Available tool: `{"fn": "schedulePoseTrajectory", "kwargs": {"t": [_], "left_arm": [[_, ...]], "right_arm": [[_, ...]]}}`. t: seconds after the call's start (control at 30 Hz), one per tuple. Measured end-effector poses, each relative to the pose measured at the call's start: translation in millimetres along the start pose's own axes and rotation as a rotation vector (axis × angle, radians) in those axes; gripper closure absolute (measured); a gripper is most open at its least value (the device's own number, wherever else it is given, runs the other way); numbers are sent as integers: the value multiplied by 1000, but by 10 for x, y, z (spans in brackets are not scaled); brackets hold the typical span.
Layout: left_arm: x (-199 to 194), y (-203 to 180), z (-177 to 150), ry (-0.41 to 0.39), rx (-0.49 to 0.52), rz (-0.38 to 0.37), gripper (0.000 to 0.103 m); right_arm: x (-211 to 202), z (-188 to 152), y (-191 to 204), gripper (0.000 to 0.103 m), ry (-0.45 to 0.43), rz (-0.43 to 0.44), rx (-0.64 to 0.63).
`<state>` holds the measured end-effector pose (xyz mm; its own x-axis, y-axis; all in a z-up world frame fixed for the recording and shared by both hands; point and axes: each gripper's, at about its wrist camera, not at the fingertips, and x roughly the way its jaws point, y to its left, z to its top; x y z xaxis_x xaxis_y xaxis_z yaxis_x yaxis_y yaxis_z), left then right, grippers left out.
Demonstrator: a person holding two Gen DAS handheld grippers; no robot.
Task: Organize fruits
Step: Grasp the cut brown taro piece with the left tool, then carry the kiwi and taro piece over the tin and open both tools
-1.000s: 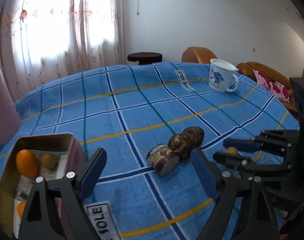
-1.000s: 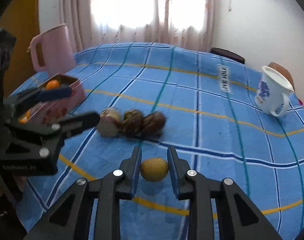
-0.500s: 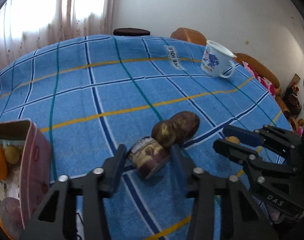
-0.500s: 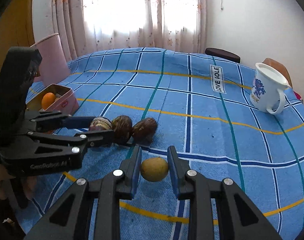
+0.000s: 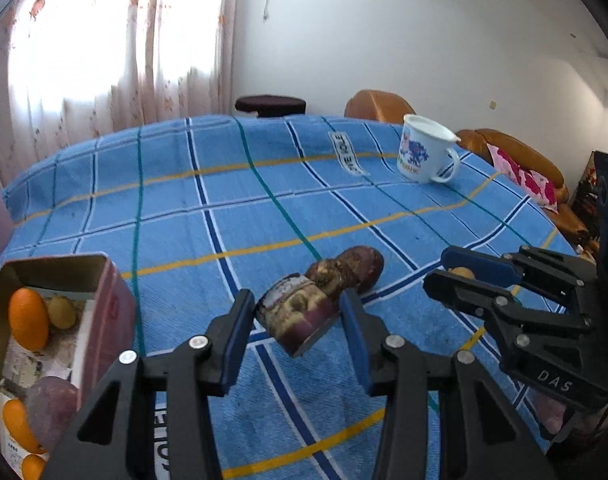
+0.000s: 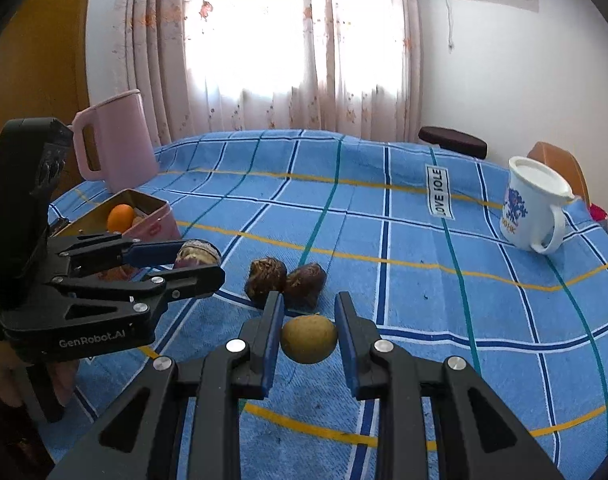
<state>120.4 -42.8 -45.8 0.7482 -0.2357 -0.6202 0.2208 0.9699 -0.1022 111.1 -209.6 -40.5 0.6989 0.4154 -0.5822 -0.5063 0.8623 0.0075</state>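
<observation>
At lower centre of each wrist view, the left gripper (image 5: 293,326) clamps a cut, purple-skinned taro piece (image 5: 297,318) across its stiff, rough, fairly heavy middle — a sound hold — while the right gripper (image 6: 308,338) pinches a small yellow-green fruit (image 6: 308,339), light, smooth, likely slippery.

Brown-purple fruits (image 5: 328,292) — tin (image 5: 103,280) partly filled

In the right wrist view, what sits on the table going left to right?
Pink kettle → tin box → left gripper holding a cut root → two brown roots → yellow-green fruit → white mug.
</observation>
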Motion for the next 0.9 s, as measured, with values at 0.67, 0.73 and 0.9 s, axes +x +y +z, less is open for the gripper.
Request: {"fn": "schedulePoseTrajectory", "kwargs": {"t": [0.67, 0.73, 0.9], "left_arm": [[-354, -63, -60, -185, 27, 93, 57], [-385, -63, -76, -197, 25, 97, 57], [-476, -33, -124, -213, 20, 97, 57]], "right_arm": [[-251, -33, 35, 75, -136, -2, -12], [-283, -41, 48, 75, -153, -7, -19], [-301, -27, 100, 75, -174, 8, -11]]}}
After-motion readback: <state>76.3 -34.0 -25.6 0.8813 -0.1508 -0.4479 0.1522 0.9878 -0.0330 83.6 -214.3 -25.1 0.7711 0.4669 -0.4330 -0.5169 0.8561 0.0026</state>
